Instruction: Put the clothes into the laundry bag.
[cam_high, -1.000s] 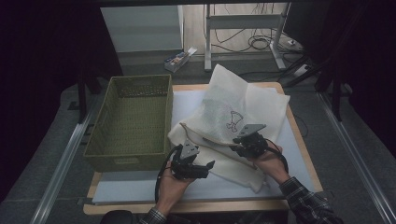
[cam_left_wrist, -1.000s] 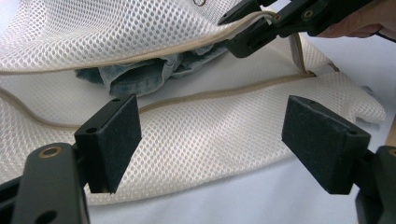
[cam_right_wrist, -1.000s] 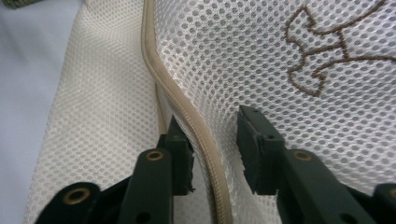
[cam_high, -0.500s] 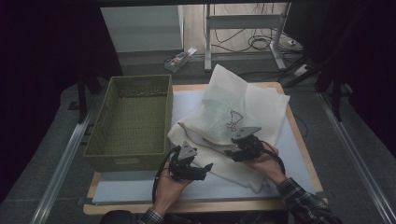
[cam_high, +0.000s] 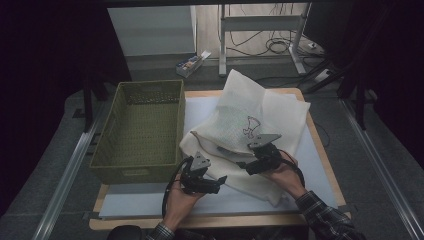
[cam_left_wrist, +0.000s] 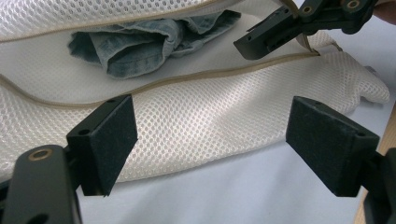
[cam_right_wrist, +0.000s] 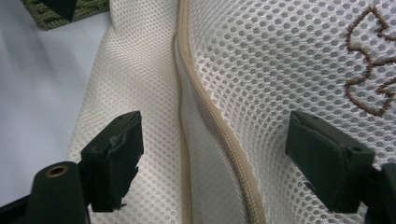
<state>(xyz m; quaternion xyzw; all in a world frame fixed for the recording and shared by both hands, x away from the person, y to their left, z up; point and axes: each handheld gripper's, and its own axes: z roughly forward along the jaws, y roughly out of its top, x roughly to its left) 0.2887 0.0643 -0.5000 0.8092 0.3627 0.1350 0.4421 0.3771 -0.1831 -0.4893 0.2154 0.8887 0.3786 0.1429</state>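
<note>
A white mesh laundry bag (cam_high: 260, 117) with a brown embroidered figure lies across the table. Its tan zipper (cam_right_wrist: 212, 116) is open, and a blue denim garment (cam_left_wrist: 140, 35) shows inside the opening. My left gripper (cam_high: 216, 181) stands open at the bag's near edge, and its view shows the jaws apart in front of the mesh (cam_left_wrist: 210, 135) with nothing between them. My right gripper (cam_high: 247, 165) is open too, hovering over the zipper line (cam_right_wrist: 215, 149) with its pads on either side. The embroidery (cam_right_wrist: 373, 60) lies just right of it.
A green woven basket (cam_high: 140, 125) stands at the table's left, close to the bag, and its corner (cam_right_wrist: 60, 11) shows in the right gripper view. A pale blue mat (cam_high: 165, 200) covers the wooden tabletop. A small box (cam_high: 191, 62) lies on the floor beyond.
Both grippers have edged slightly left along the bag's near side. The bag has hardly moved, and both grippers remain open.
</note>
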